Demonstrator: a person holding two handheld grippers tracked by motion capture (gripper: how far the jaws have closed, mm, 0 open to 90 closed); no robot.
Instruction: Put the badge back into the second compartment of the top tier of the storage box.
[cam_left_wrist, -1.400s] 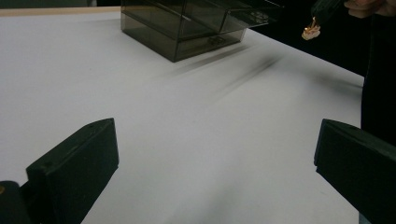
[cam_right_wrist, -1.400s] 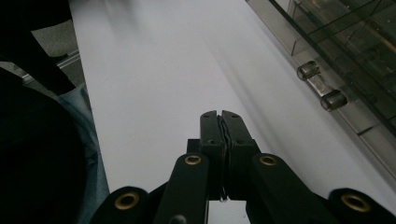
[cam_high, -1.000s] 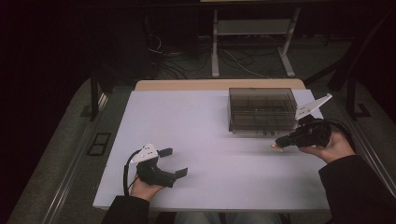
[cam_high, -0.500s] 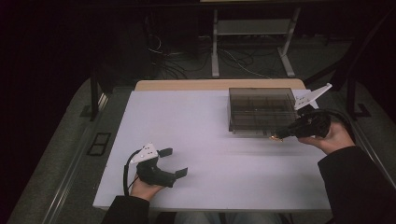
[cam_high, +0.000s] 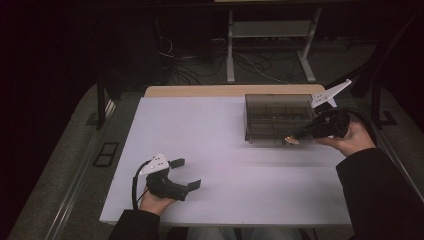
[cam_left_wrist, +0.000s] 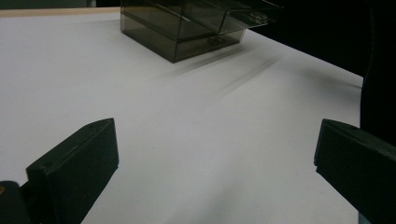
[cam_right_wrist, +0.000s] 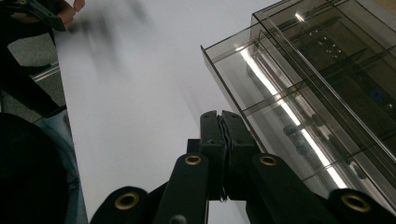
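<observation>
Moved: right tongs (cam_high: 296, 137) slid up to the box's near right corner since a second ago
Right tongs: pressed together, empty
Left tongs (cam_high: 186, 173): spread, near left
Box (cam_high: 277, 117): far right on surface (cam_high: 210, 135)

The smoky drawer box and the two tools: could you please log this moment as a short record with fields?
surface: white table
box: translucent grey drawer box, far right, one drawer slightly pulled out
right tool: right tool, jaws shut, tips at the box's front edge
left tool: left tool, jaws wide open, near the front edge, nothing between them
distance: left tool well apart from the box
</observation>
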